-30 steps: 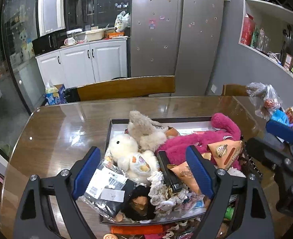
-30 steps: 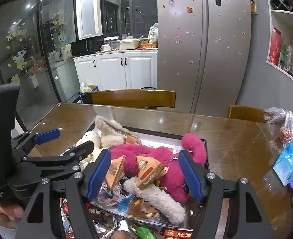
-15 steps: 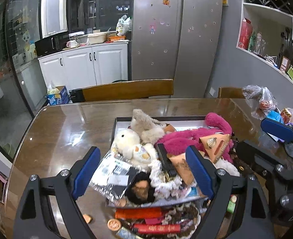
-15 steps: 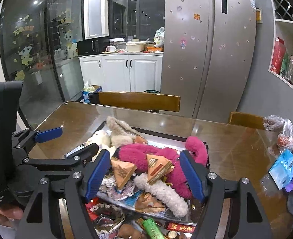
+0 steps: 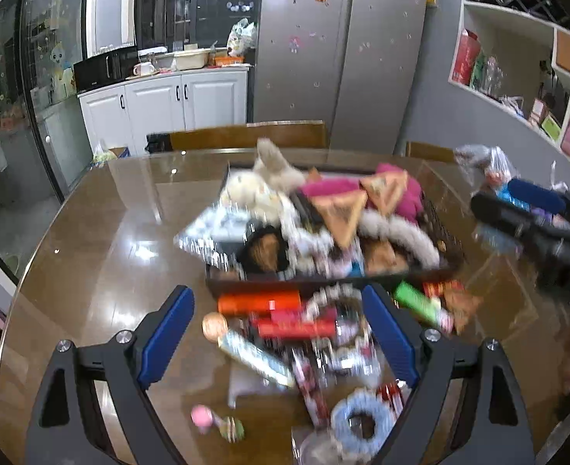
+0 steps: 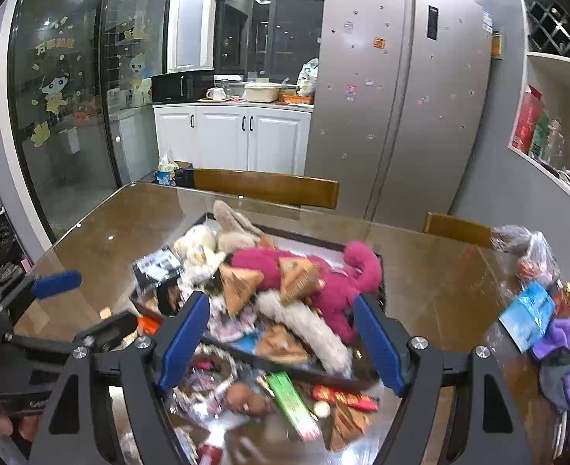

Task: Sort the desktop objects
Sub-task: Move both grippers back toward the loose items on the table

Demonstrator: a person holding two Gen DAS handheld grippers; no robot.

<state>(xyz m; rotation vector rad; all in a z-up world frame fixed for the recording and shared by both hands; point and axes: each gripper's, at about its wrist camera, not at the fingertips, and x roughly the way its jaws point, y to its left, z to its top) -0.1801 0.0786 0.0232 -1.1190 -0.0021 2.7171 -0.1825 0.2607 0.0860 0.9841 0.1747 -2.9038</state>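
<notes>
Table (image 5: 102,255): brown, glossy, rounded edge; two chair backs at its far edge.

Tray (image 6: 316,241): dark-rimmed, mid-table, heaped. Contents: pink plush (image 6: 335,275), cream plush (image 6: 199,246) at the tray's far left corner, triangular snack packs (image 5: 341,213), white furry strip (image 6: 304,321), black packet with label (image 6: 157,267) overhanging the left rim.

Loose items on the table at the near edge, outside the tray: orange tube (image 5: 259,302), red tube (image 5: 296,327), green pack (image 6: 291,399), blue ring (image 5: 360,422), pink toy (image 5: 201,416). Blurred.

Bags (image 6: 533,283): at the right edge.

Left gripper (image 5: 279,335): jaws wide, nothing between the pads, above the loose items.

Right gripper (image 6: 281,341): jaws wide, just been opening, nothing gripped, above the tray's near rim.
</notes>
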